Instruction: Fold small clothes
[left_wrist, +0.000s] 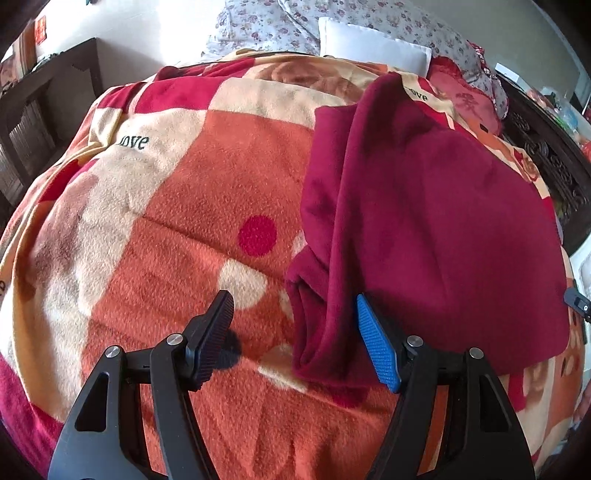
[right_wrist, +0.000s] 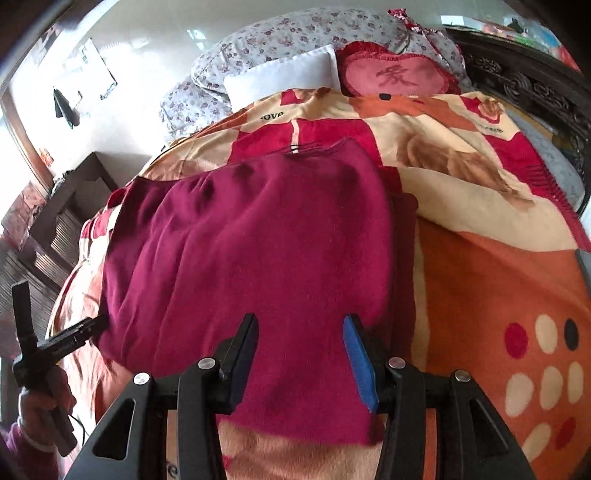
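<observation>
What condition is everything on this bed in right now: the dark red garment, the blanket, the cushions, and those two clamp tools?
Maroon garment: lying partly folded, left edge bunched.
Patterned blanket: spread over the bed.
Heart cushion: propped at the headboard.
White pillow: lying behind the blanket.
Left gripper: open, empty.
Right gripper: open above the garment.

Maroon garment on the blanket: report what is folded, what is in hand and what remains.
Done: the maroon garment lies on the patterned blanket, its left side already doubled over in layers.
In hand: nothing. The left gripper and the right gripper stand open over its near edge, pressing no cloth.
Left: probably one more fold to make it compact; no finished stack shows.
</observation>
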